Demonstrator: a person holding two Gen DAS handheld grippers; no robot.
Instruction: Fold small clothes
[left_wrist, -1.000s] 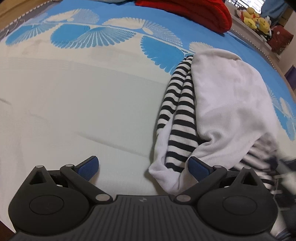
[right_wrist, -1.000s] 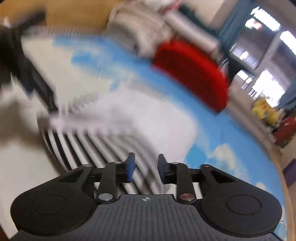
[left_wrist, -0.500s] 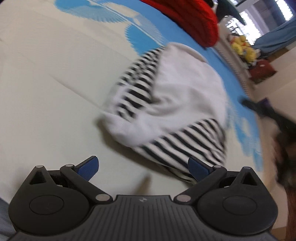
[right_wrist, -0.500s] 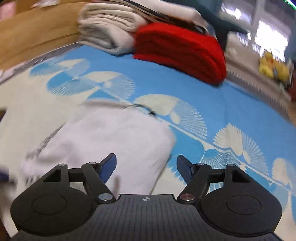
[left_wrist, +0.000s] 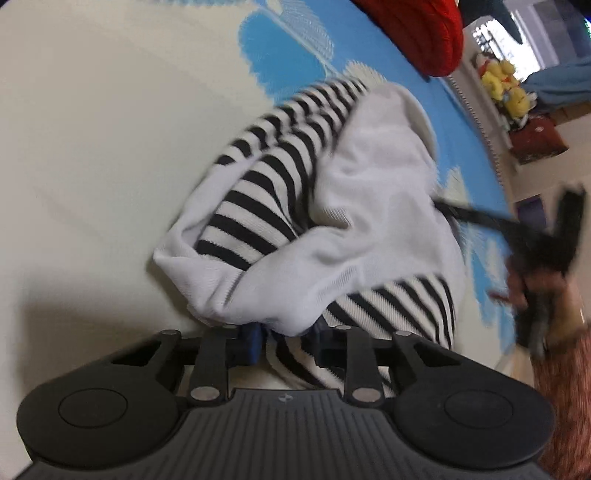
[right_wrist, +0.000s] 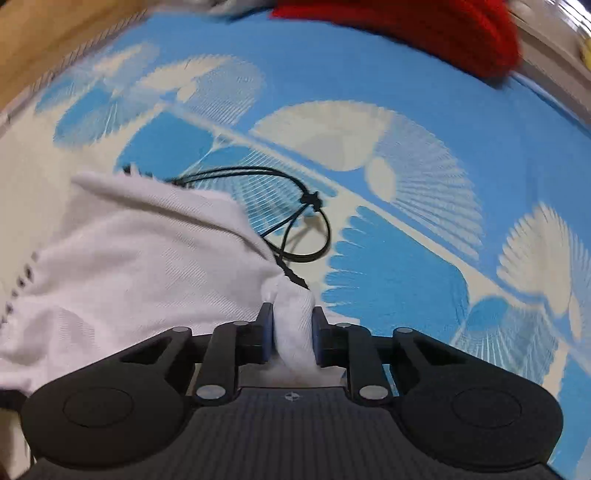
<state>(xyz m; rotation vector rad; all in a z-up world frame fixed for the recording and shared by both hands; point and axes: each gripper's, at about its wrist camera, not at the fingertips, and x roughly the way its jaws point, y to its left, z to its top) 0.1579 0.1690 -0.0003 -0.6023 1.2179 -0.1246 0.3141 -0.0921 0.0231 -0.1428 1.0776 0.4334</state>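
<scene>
Here both tongs, left (left_wrist: 286, 338) and right (right_wrist: 291, 334), pinch the garment (left_wrist: 332, 221)

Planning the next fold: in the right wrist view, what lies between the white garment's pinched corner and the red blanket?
Beyond the white garment, a looped black cord, then bare blue-patterned bedspread up to the red blanket.

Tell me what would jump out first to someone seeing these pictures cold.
The black-and-white striped garment, bunched in the middle of the blue-and-cream bedspread, with its plain white part draped over the stripes. Both grippers pinch it: the left gripper at its near edge, the right gripper on a white fold beside a loose black drawstring. A red folded blanket glows at the bed's far end.
</scene>
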